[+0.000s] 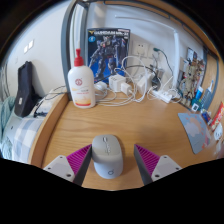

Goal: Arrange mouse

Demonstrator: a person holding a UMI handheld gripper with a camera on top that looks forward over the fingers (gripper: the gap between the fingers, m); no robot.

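Gripper (108,160) is open, pads spread wide; mouse (107,156) sits between them on the desk (70,125), gap on both sides, nothing pressing on it yet. Looks like the pre-grasp stage to me

Risks from here:
- mouse shell is smooth and rounded, tapering toward the top. If the pads close high on the curve it'll likely squirt forward or pop up instead of seating. Needs contact low on the flanks
- mouse looks roughly centred but I can't tell if the gaps are equal. If one pad lands first it'll shove the mouse sideways and yaw it before the other catches
- can't tell how deep the mouse sits along the fingers; a tip-only pinch could let it pivot on lift
- bottle (81,82) and the cable tangle (125,85) are well beyond the fingers at the back of the desk. No issue now, but placing toward the back could knock the bottle over or snag the cables
- cloth (197,130) lies off to the right, clear of the mouse
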